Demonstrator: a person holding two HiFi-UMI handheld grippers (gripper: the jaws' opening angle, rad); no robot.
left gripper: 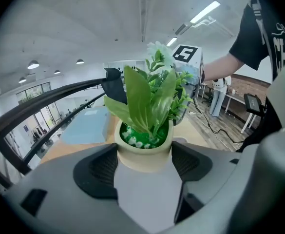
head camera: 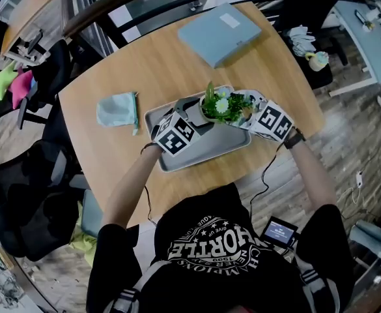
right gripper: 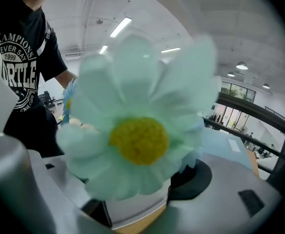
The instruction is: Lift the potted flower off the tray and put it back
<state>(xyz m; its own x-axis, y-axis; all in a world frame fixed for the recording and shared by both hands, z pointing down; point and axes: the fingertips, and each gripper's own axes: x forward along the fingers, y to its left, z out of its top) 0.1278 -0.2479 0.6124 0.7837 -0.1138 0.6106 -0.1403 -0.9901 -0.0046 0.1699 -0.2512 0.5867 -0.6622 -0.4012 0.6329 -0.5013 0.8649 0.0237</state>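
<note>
Left claw (left gripper: 144,162) clamps potted flower (left gripper: 147,106) at pot | right claw (head camera: 242,113) spread, bloom between jaws | tray (head camera: 216,145) beneath

The pads (right gripper: 193,177) of the right gripper (right gripper: 140,196) are mostly covered by the blurred potted flower (right gripper: 140,140) at frame centre.

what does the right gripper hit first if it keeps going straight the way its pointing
The potted flower: its pale daisy sits directly ahead of the right gripper and fills its view. It looks very close, though depth is unclear.
</note>
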